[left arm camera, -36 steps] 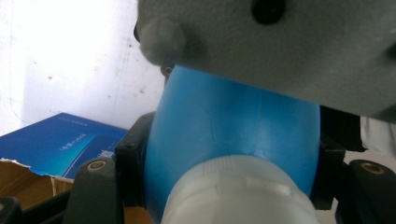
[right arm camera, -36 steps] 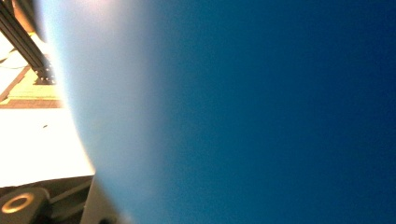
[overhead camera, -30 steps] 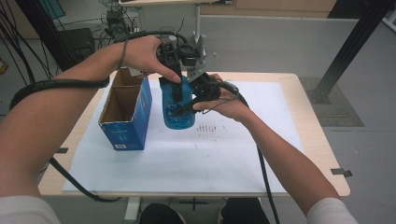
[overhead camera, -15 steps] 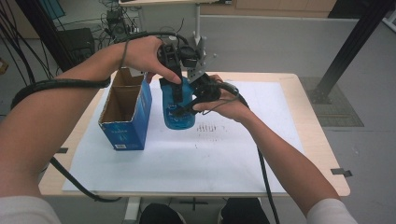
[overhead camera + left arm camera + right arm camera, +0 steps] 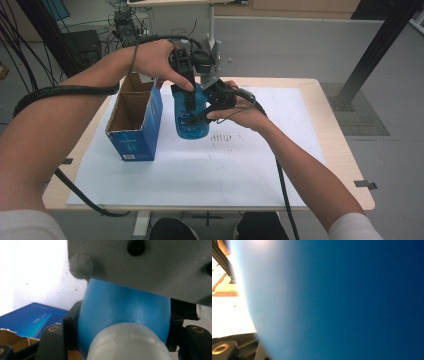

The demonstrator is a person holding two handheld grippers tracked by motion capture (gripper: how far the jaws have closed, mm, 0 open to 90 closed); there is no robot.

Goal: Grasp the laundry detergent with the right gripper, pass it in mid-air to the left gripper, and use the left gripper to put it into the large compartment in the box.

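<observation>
1. The blue bottle [image 5: 191, 117] is standing upright on the white sheet [image 5: 200, 165], just beside the open box [image 5: 135, 120].
2. The step in hand looks like loosening the white cap [image 5: 127, 342]: the body should be kept from turning while the top is being twisted squarely.
3. The right gripper [image 5: 212, 107] is clamping narrowly on the bottle's side, probably holding it steady, though its own view is blurred.
4. The left gripper [image 5: 192, 95] is closing narrowly on the bottle's neck.
</observation>
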